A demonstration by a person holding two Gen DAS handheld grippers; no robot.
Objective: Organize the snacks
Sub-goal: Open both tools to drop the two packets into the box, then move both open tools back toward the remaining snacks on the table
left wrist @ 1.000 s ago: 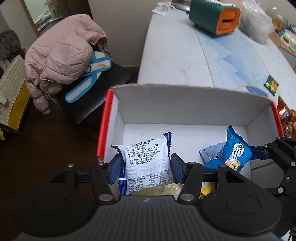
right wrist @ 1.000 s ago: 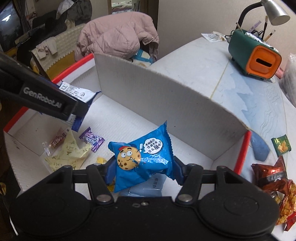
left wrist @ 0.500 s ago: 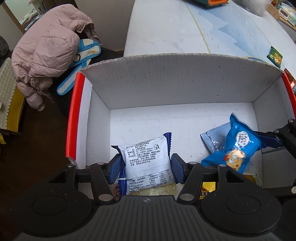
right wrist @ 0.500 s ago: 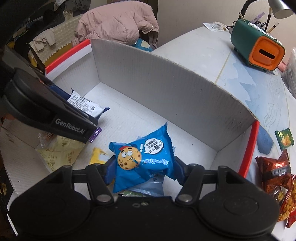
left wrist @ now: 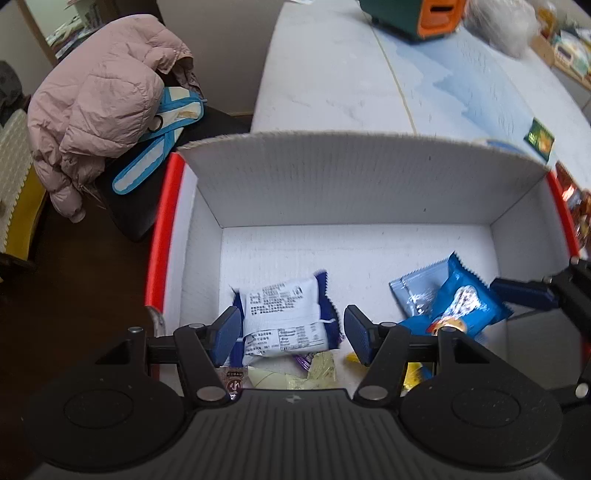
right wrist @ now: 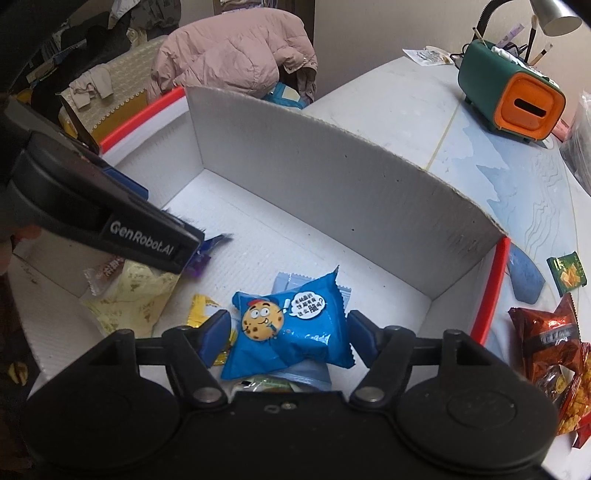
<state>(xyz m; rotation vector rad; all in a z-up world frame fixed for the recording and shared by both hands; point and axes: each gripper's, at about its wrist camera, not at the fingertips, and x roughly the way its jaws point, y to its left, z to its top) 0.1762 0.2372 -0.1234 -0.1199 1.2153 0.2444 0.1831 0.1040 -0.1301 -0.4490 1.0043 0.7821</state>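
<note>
1. Pale table (right wrist: 391, 110) carrying white corrugated box (left wrist: 351, 184), red-edged.
2. Blue cookie packet (right wrist: 291, 328): light, soft, crinkly, slippery; best pinched at its crimped ends. Lies in box between right gripper (right wrist: 290, 336), whose jaws have just been opening, released.
3. White-and-blue packet (left wrist: 284, 317): likewise; left gripper (left wrist: 290, 330) apparently released too.
4. Legible: "GenRobot.AI".

Lived-in home room, pink puffer jacket (left wrist: 99, 103) on chair, desk lamp (right wrist: 546, 14)
</note>
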